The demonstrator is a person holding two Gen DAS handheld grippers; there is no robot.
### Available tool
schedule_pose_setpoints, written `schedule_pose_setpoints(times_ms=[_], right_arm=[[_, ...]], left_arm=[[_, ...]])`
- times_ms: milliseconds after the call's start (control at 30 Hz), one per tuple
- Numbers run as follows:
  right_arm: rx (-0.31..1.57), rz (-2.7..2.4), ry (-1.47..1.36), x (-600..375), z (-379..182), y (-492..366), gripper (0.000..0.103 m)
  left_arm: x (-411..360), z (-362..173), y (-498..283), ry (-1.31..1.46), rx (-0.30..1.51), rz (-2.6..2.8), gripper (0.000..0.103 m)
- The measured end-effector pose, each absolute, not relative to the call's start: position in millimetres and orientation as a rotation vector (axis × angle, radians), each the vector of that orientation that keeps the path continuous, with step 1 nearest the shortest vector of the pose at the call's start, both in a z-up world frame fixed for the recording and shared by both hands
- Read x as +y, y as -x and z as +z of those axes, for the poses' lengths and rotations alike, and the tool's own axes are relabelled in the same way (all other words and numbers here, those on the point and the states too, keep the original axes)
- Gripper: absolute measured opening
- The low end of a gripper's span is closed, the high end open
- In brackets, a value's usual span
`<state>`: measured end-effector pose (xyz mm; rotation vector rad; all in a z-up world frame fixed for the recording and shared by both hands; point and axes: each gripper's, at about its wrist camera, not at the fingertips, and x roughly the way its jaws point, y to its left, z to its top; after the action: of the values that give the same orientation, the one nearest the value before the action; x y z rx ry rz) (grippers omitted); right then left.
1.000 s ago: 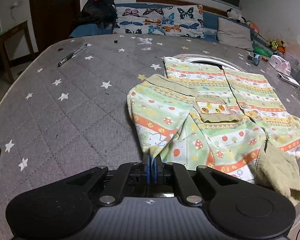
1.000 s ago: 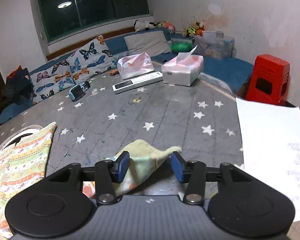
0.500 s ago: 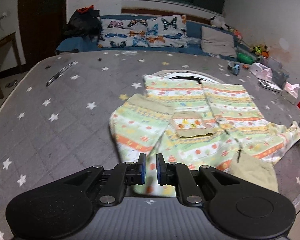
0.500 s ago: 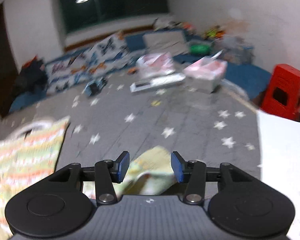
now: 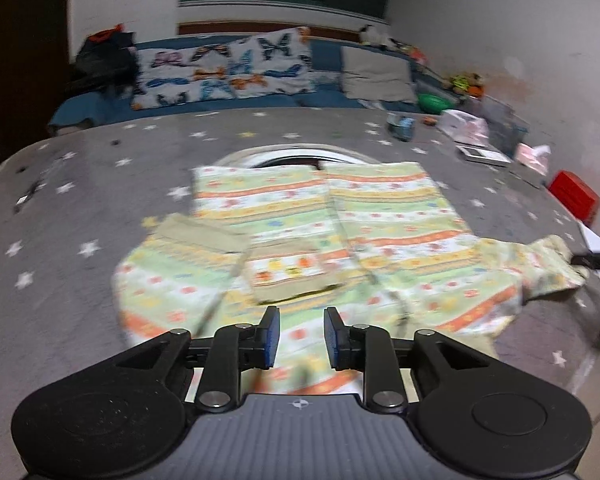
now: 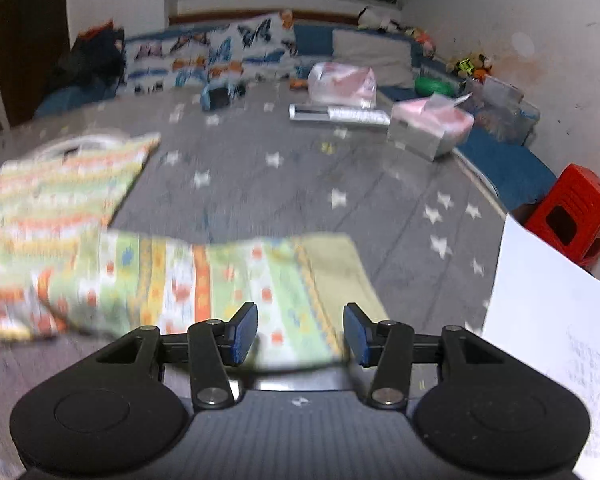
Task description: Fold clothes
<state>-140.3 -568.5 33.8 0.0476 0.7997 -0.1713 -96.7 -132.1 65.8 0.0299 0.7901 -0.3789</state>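
A child's striped green, orange and yellow garment (image 5: 320, 240) lies spread on the grey star-print bed (image 5: 80, 200). Its left sleeve is folded in over the body, its right sleeve (image 6: 240, 276) stretches out sideways, olive cuff at the end. My left gripper (image 5: 299, 336) is open and empty, above the garment's near hem. My right gripper (image 6: 299, 338) is open and empty, just over the right sleeve near its cuff. Both views are blurred by motion.
A white paper sheet (image 6: 548, 320) lies at the bed's right edge beside a red stool (image 6: 576, 216). A tissue box (image 6: 432, 128), a remote (image 6: 340, 114) and a plastic bag (image 6: 344, 84) sit at the far right. Butterfly pillows (image 5: 224, 68) line the back.
My left gripper has opened, let go of the garment's edge and pulled back and up. My right gripper has opened wider and swung left; the right sleeve now lies flatter.
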Motion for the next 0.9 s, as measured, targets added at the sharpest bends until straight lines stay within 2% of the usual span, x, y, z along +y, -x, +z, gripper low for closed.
schedule_pose_setpoints(times_ms=[200,367,533,600,633,900], right_arm=[[0.830,-0.156,-0.123,-577.1,15.6,102.8,0.051],[0.827,-0.181,-0.064,-572.0,5.3,80.8,0.063],[0.805,-0.179,-0.037,-570.8,1.3,50.3,0.066],[0.797,-0.190,-0.028,-571.4,-0.6,40.2,0.079],[0.795,-0.200,-0.026,-571.9,-1.7,36.0,0.082],[0.736,-0.161,0.001,-544.7,21.2,49.3,0.082]], left_arm=[[-174.3,57.4,100.3,-0.055,0.805,-0.517,0.027],[-191.6,44.8,106.2,-0.087,0.838,-0.579,0.030],[-193.4,33.4,110.7,-0.103,0.879,-0.587,0.030],[-193.2,31.0,112.4,-0.108,0.888,-0.589,0.030],[-193.0,29.8,113.3,-0.112,0.890,-0.589,0.031],[-182.0,44.0,112.8,-0.090,0.845,-0.594,0.037]])
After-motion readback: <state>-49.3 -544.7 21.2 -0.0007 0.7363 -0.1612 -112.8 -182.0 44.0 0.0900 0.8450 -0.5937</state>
